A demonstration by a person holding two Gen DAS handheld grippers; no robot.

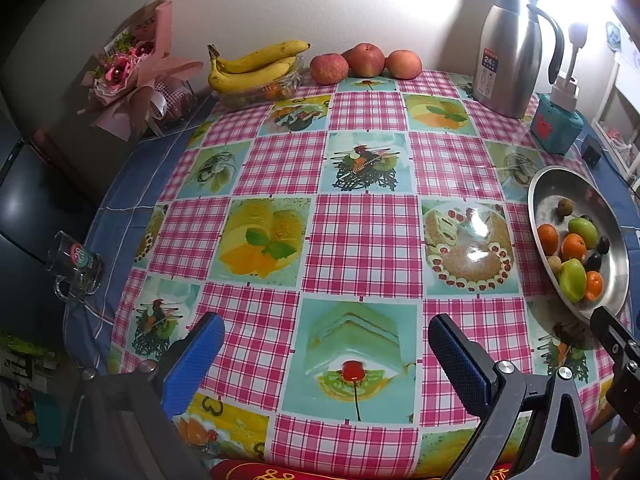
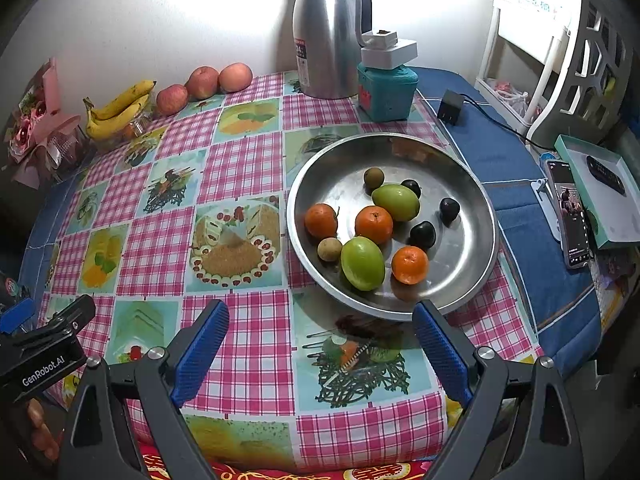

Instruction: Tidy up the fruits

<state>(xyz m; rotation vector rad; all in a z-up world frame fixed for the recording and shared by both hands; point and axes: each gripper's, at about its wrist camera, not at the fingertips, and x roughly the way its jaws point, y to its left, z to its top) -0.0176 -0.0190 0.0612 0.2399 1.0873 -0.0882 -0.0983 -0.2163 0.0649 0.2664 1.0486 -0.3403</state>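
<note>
Hovered with jaws of left gripper (image 1: pixel 326 360) and right gripper (image 2: pixel 320 348) spread empty, presumably readying a pick, near mixed fruits (image 2: pixel 374 224) heaped in steel bowl (image 2: pixel 472 184).

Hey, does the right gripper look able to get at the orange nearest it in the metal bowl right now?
Probably yes. The right gripper is open and empty just short of the metal bowl, and the nearest orange lies uncovered near the low rim, nothing between; a green fruit sits close beside it.
</note>
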